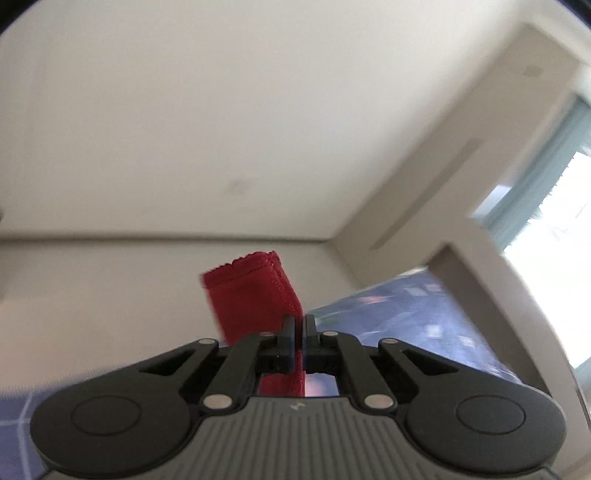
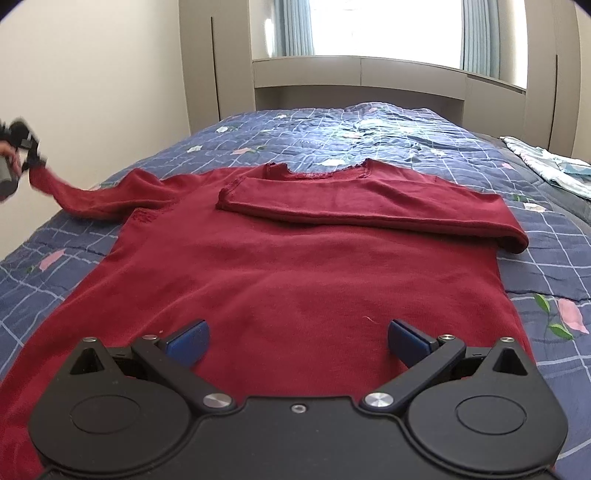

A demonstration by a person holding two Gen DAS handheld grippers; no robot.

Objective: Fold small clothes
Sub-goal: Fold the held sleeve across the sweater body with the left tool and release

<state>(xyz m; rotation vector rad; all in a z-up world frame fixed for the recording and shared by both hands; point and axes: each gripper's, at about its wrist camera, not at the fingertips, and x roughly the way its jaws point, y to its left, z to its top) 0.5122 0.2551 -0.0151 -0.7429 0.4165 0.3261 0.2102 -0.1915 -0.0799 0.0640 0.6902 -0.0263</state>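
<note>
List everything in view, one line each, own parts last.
Knitted red sweater: one, dark red, flat on bed; one sleeve folded across chest, other sleeve lifted.
Quilted bedspread: one, blue checked, floral, under sweater.
Pale cloth: one, white-blue, bed's far right edge.
Curtains: pale blue, at window.
Left gripper: black, shut on sleeve cuff.
Right gripper: black, blue pads, open over sweater hem.

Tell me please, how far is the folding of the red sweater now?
Done: one sleeve already lies folded across the chest of the red sweater, which is spread flat on the bed.
In hand: the left gripper is shut on the cuff of the other sleeve and holds it lifted off the bed.
Left: laying that sleeve across, then folding the body. The right gripper hangs open above the hem.
</note>
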